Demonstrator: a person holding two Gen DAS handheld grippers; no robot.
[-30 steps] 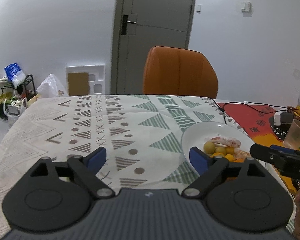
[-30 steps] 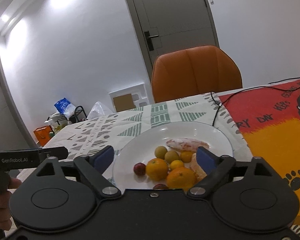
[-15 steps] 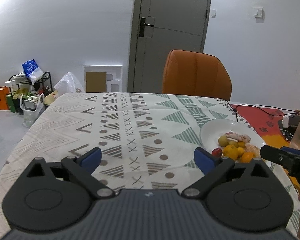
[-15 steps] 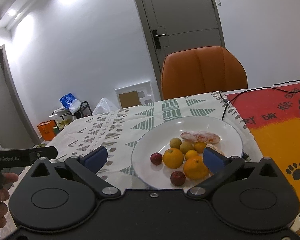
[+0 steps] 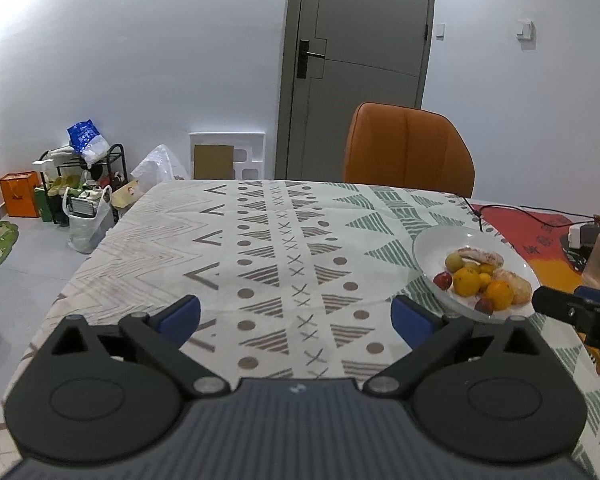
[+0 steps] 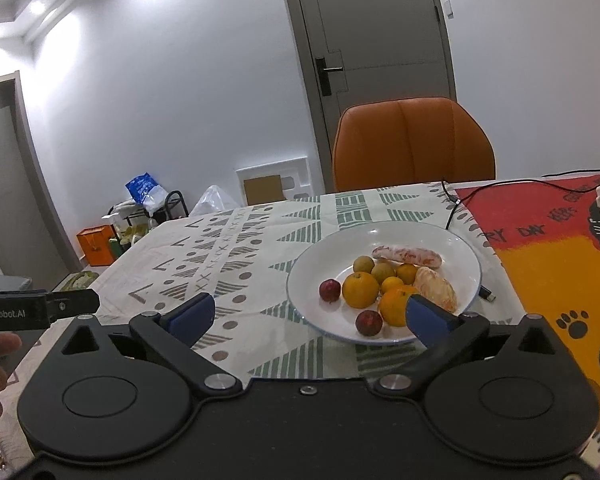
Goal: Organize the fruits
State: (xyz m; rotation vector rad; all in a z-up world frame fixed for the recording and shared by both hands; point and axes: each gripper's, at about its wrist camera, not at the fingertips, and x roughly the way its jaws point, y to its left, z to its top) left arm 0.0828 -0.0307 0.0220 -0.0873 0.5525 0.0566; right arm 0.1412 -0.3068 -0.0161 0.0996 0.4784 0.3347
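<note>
Ahead of my claw, oranges (image 6: 360, 289), red plums (image 6: 329, 290) and peeled citrus (image 6: 435, 294) sit heaped on a white plate (image 6: 456, 248).

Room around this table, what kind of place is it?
Probably a home dining area: a table under a patterned tablecloth, an orange chair pulled up to it, and a white plate of fruit.

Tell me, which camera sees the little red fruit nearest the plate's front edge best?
The right wrist view: the small red fruit sits close and unblocked on the white plate. The left wrist view shows it only small and far off to the right.
</note>
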